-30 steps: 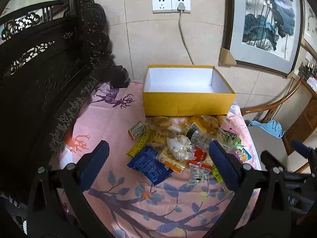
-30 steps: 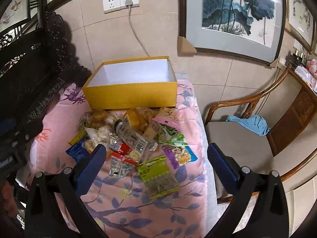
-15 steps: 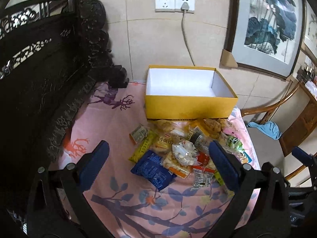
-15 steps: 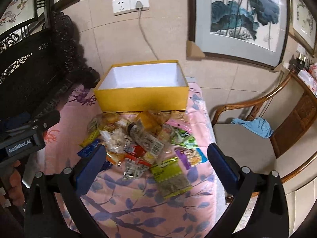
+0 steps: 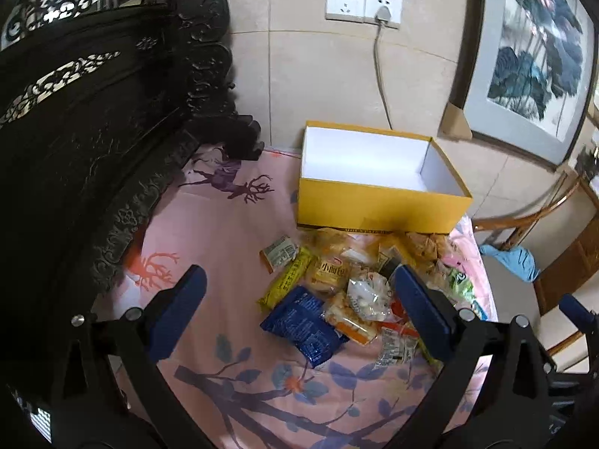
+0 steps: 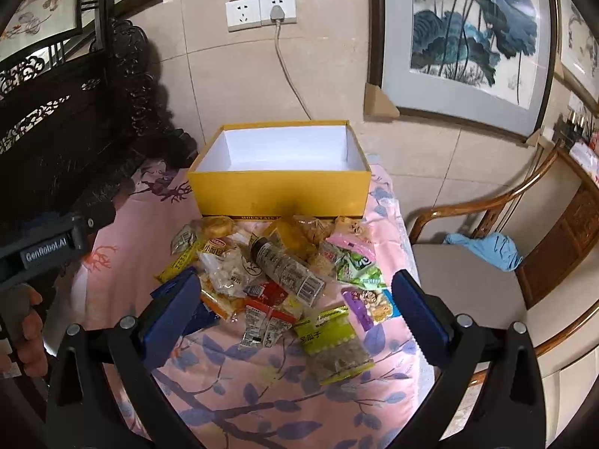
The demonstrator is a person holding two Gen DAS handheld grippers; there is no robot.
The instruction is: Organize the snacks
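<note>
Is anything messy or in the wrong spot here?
Yes. The snacks lie in a jumbled heap on the pink cloth, overlapping each other, while the yellow box right behind them sits open and empty. Nothing looks torn or spilled.

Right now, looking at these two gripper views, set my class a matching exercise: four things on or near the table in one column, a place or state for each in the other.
Column A
1. yellow box
2. dark blue snack packet
3. green seed packet
4. light blue cloth

Column B
a. nearest the right gripper
b. on the chair seat
c. open, nothing inside
d. left edge of the pile

Pairs: 1-c, 2-d, 3-a, 4-b
</note>
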